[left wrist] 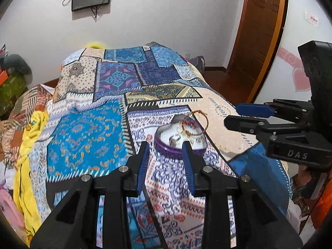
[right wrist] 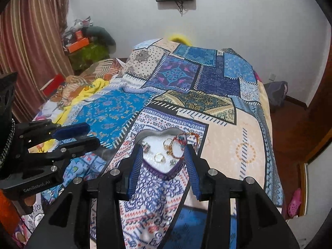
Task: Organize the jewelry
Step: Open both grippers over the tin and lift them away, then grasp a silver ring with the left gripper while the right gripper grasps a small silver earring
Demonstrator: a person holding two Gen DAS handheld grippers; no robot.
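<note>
Most jewelry already lies in the heart box ahead; the bracelet overhangs; both my grippers gape empty.

A bed with a patchwork bedspread fills mid-frame; a heart-shaped jewelry box rests at lower center.

The left gripper and the right gripper are matte black plastic frames with triangular cut-outs and round silver screw heads. Their fingers carry ribbed blue pads. One body reads "DAS" in raised letters, the other "GenRobot AI" in pale print.
</note>
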